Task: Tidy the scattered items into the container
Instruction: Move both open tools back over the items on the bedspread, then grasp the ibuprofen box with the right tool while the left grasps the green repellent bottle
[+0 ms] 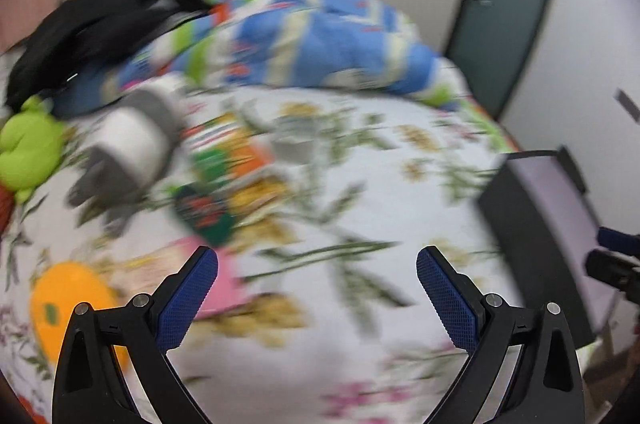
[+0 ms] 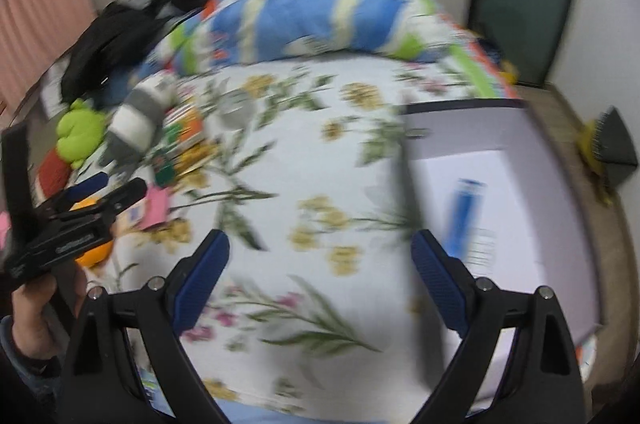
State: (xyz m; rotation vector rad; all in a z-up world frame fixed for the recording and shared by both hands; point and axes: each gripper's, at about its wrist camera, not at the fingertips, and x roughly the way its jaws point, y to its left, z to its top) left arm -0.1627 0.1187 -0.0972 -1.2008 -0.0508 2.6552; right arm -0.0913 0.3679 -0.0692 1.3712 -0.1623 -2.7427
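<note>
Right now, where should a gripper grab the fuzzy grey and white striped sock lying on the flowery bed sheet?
Grip the grey and white striped sock across its white middle band, coming from above with the jaws straddling its narrow width. It lies long and flat on the floral sheet, so that is the slimmest, clearest part; its edges are blurred.

- A bed with a white floral sheet [image 2: 304, 160] carries everything.
- A rumpled blue striped quilt [image 2: 312, 8] lies at its far end.
- A dark-walled box [image 2: 404, 152] sits at its right.
- Scattered items, including a grey-and-white striped sock [image 2: 136, 120] and a green plush toy [image 2: 76, 136], lie at its left.
</note>
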